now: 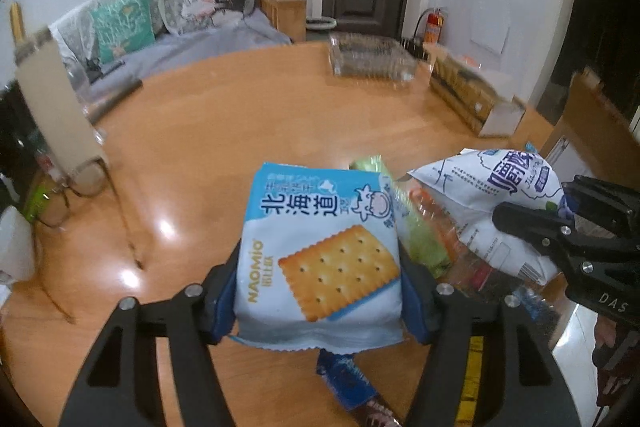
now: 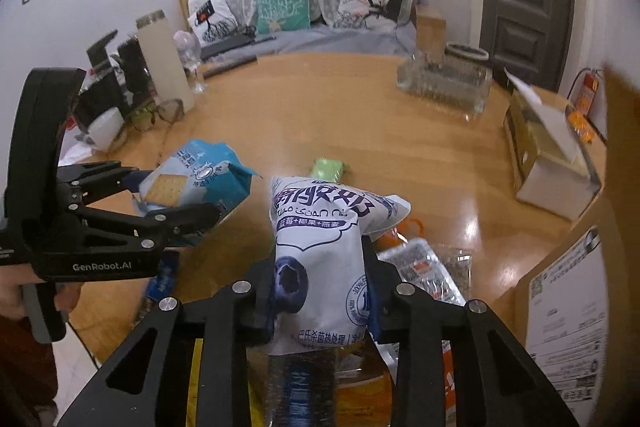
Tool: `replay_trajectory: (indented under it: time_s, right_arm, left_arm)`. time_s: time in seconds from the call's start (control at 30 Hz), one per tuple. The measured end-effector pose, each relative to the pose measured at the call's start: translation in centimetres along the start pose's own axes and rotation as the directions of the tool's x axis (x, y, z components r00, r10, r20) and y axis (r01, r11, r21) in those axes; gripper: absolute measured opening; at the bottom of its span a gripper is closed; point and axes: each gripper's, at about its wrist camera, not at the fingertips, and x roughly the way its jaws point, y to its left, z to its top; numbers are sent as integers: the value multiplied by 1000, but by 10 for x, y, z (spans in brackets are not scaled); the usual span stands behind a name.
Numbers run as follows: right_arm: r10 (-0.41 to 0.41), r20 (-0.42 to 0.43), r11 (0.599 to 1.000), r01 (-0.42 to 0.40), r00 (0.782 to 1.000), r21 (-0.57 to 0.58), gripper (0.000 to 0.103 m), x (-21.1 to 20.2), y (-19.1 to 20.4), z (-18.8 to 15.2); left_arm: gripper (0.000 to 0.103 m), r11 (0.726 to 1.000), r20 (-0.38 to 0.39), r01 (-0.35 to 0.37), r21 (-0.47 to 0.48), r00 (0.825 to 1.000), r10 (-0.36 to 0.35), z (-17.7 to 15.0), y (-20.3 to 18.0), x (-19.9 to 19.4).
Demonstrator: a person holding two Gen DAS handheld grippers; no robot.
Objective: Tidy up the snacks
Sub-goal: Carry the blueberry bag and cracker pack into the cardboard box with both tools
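Note:
My left gripper (image 1: 320, 291) is shut on a blue-and-white cracker packet (image 1: 320, 247) and holds it above the wooden table (image 1: 240, 115). It also shows in the right wrist view (image 2: 176, 199), with the cracker packet (image 2: 192, 179) at the left. My right gripper (image 2: 320, 287) is shut on a white yogurt pouch with a blueberry print (image 2: 324, 247), lifted over the snack pile. That pouch (image 1: 492, 203) and right gripper (image 1: 560, 223) show at the right of the left wrist view. A green packet (image 2: 330, 169) and clear-wrapped snacks (image 2: 424, 267) lie on the table below.
A clear plastic tray (image 2: 444, 87) stands at the table's far side. An open carton (image 2: 548, 155) sits at the right, a large cardboard box (image 2: 572, 287) nearer. A tall cream flask (image 2: 164, 59), bottle and glasses (image 2: 168, 115) are at the left. A sofa is behind.

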Motion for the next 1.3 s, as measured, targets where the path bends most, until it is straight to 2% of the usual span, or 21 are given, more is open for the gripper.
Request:
replay_trajectory:
  time_s: [0.23,0.4,0.57,0.73,0.87,0.93,1.03,1.1,1.23,1.3]
  right_arm:
    - [42,119,999,-39,992,-26,28,-55,19,25]
    - [59,224,998,-49,973,-49,28,-108,23,40]
    - [44,298,999,-36,954,-32,28,-161,10,45]
    - [-50,328,999,44,944,26,28,-198,-21,33]
    - [-133,314,989,106,940,104,28,-219,-57,11]
    - [-175,293,981,140,940,135,28,-223,-75,0]
    - [-193,261,972,148,946,182,28,-224,-102,-13]
    - [-203,229,967,158,952,198,28,-218,-118,-18]
    - [-202,148,964,169,968,207,28,-198,-146,-26]
    - [-196,107,962,170,975,212,28,-188,-159,-29]
  left_arm:
    - [63,1000,142,-15,19,990,12,29,-6,-77]
    - [63,998,228,-6,67,974,-9,49,-28,-128]
    - [63,987,284,35,157,956,-79,71,-73,-168]
    - [63,960,290,120,252,937,-194,92,-132,-186]
    - [63,922,248,190,336,927,-281,106,-186,-178]
    - [63,900,192,229,371,929,-316,114,-217,-164]
    - [63,867,98,288,407,930,-355,123,-253,-140]
    - [63,855,39,308,417,934,-356,130,-271,-123]
    - [63,839,-95,313,446,948,-304,135,-310,-79]
    - [63,835,-138,321,447,947,-290,133,-319,-63]
